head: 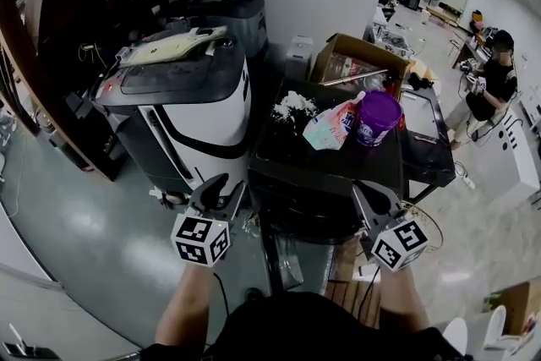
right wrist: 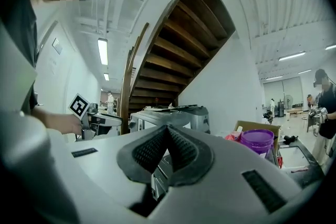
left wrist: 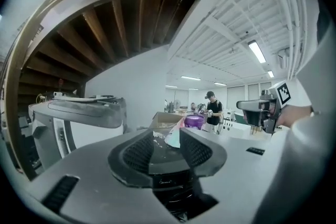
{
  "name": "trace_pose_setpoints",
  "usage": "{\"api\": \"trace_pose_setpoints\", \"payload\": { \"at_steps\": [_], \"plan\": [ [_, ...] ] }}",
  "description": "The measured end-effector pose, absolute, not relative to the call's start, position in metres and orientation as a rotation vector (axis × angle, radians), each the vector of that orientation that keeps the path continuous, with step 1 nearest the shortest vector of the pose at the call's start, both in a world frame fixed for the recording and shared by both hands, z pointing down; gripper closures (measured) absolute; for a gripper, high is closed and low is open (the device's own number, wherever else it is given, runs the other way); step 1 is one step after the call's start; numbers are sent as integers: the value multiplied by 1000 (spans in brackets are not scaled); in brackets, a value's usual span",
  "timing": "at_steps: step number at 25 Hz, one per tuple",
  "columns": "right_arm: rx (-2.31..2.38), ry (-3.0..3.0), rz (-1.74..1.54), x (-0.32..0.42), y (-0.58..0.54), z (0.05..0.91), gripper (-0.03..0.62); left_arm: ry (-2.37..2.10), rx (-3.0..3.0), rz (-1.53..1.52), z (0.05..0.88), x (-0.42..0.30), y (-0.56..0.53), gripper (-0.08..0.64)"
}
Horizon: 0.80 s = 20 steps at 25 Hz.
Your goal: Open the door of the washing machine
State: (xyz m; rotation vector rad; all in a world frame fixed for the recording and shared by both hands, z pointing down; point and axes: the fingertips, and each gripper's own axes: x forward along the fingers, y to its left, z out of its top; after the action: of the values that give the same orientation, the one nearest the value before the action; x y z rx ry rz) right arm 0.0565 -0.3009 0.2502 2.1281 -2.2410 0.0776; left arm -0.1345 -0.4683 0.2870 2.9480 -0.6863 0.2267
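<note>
Both grippers up in lower part of frame, neither touching anything. Left gripper (head: 221, 192) (left wrist: 167, 136): tongs a bit apart, nothing between them. Right gripper (right wrist: 167, 128) (head: 369, 200): tongs pressed together, empty too. Washing machine (head: 355, 166) = black box dead centre, just above both grippers; door side faces down-frame, can't make out much of it. Pouch (head: 331, 128) and purple tub (head: 378, 117) parked on its top. Cardboard box (head: 355, 55) behind.
</note>
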Motion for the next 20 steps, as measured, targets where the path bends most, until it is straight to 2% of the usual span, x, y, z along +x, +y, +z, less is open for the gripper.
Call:
{"api": "trace_pose_setpoints", "payload": {
  "at_steps": [20],
  "plan": [
    [2144, -2269, 154, 83, -295, 271, 577, -712, 2897, 271, 303, -111, -468, 417]
  ]
}}
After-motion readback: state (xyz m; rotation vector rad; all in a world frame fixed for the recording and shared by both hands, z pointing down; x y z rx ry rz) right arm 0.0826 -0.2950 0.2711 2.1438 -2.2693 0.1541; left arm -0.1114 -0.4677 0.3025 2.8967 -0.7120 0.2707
